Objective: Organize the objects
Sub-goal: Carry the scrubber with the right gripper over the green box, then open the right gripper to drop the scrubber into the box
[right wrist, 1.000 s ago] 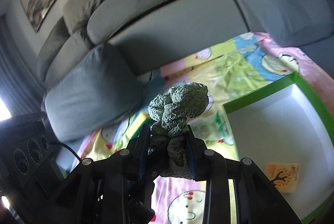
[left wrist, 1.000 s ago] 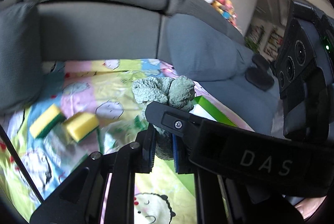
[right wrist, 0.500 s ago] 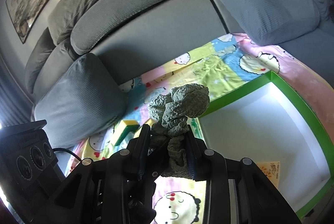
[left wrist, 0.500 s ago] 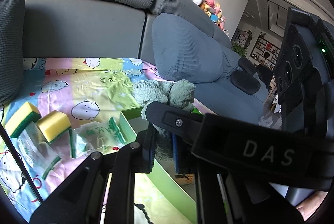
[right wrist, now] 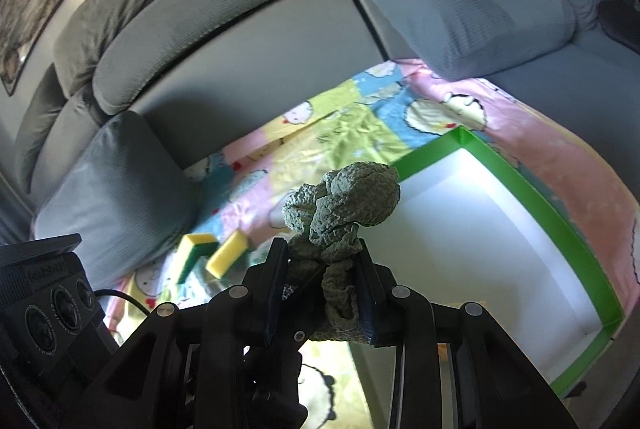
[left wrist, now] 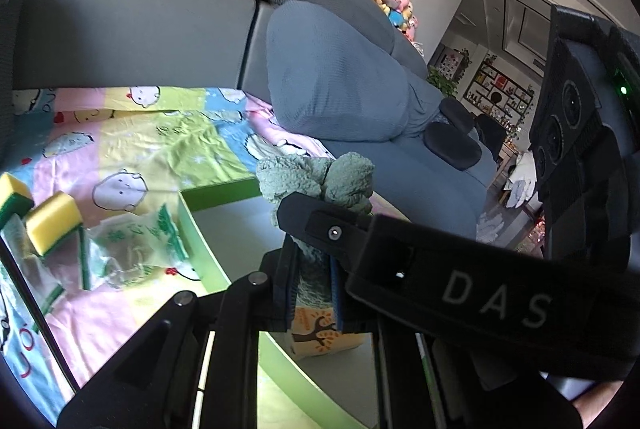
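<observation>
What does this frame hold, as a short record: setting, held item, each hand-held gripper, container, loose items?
setting: grey sofa with cartoon-print sheet
held item: crumpled green cloth
left hand-held gripper: shut on green cloth
right hand-held gripper: shut on green cloth
container: green-rimmed box, white inside, beneath the cloth
loose items: two yellow-green sponges on the sheet, outside the box

Both grippers (left wrist: 314,269) (right wrist: 322,289) clamped shut.
</observation>
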A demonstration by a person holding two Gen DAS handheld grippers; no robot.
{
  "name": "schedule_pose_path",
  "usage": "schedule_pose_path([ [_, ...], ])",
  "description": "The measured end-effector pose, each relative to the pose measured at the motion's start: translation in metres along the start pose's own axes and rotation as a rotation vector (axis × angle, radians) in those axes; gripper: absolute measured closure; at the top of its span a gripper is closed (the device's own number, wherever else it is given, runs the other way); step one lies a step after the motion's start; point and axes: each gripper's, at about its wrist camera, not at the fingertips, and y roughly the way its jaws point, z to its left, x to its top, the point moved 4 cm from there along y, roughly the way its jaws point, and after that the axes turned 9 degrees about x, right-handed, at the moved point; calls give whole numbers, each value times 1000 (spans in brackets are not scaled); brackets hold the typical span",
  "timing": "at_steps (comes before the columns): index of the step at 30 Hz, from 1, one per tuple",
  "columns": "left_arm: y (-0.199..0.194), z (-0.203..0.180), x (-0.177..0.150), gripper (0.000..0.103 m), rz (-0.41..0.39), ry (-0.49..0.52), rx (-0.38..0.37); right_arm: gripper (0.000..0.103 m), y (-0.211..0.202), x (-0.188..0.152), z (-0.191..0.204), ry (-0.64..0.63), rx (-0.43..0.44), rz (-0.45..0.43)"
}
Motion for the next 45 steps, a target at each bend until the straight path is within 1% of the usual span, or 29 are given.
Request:
schedule_pose_path([
  [3, 8, -5, -3, 94, 14, -3, -17, 68, 0, 0, -8, 20, -30, 1],
  [6, 16, -9, -6, 94, 36, -13, -38, 68, 0, 0, -16, 33, -79, 7],
  [14, 27, -14, -13, 94, 70, -39, -68, 68, 2, -1, -33, 56, -118, 27],
  [30, 44, -17, -25, 94, 132, -87, -113, 68, 7, -4, -50, 89, -203, 70],
  [35, 49, -19, -30, 93, 153, -92, -113, 68, 10, -5, -59, 102, -237, 82],
  [39, 49, -19, -30, 93, 153, -89, -98, 68, 10, -6, -63, 111, -251, 83],
  [41, 48, -18, -30, 91, 151, -89, -92, 68, 10, -5, -64, 110, -261, 83],
  [45, 43, -15, -30, 90, 146, -76, -73, 68, 7, -5, -66, 117, -274, 68],
])
